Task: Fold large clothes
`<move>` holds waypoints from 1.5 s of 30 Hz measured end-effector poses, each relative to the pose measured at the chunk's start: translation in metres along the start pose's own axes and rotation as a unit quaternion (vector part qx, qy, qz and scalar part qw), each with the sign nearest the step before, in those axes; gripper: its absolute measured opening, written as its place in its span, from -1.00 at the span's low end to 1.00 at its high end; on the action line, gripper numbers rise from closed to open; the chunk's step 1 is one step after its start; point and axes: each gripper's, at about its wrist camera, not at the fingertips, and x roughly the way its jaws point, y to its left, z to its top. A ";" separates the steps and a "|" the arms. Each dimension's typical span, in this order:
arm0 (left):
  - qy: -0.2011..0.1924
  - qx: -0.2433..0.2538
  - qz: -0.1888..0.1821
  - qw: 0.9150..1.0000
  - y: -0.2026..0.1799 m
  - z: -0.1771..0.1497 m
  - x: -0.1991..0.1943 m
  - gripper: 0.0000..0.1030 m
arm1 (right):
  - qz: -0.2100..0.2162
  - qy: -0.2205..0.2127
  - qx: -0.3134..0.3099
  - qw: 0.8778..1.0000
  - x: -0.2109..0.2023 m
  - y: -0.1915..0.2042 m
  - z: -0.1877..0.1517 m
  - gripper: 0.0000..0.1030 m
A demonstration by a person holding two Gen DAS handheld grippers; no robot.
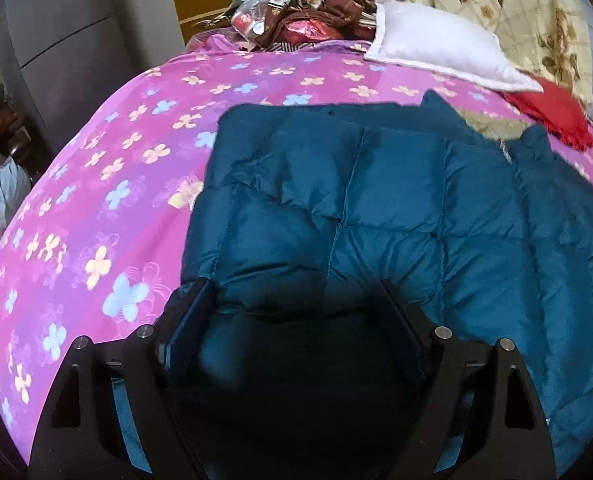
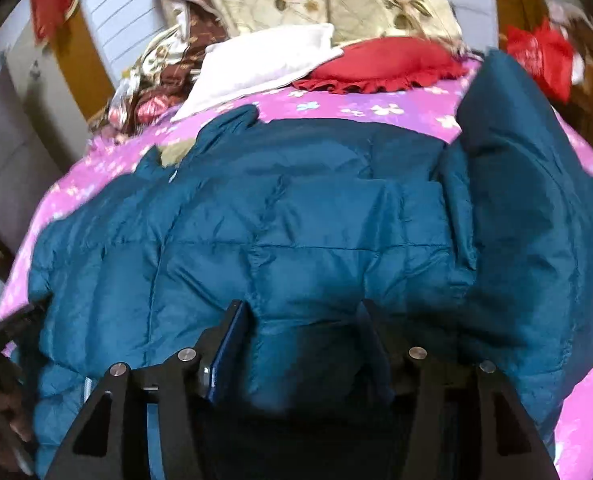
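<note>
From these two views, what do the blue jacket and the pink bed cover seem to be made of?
Blue jacket: likely a thin synthetic shell over soft filling; it shows a slight sheen and puffy stitched squares. Pink bed cover: seemingly smooth printed woven cloth, matte, with small flowers; the fibre cannot be told.

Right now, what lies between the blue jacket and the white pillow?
Only bare pink flowered bedsheet separates the blue jacket from the white pillow, clearest in the left wrist view.

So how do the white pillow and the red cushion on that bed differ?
The white pillow is plain with a flat stitched border, while the red cushion has a ruffled frill along its edge. The white pillow leans up against the piled bedding, while the red cushion lies flatter on the pink sheet. Both sit beyond the blue jacket.
</note>
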 end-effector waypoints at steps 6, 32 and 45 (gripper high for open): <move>-0.036 -0.033 -0.035 0.998 0.015 0.005 -0.030 0.60 | -0.044 -0.127 0.020 0.991 -0.082 -0.039 0.010 0.49; -0.017 -0.027 -0.047 0.998 -0.001 -0.003 -0.029 0.60 | -0.200 -0.005 0.094 0.975 -0.062 -0.380 0.022 0.36; 0.000 -0.039 -0.034 0.999 0.012 -0.001 -0.024 0.60 | -0.350 -0.123 0.077 0.926 -0.168 -0.314 0.018 -0.71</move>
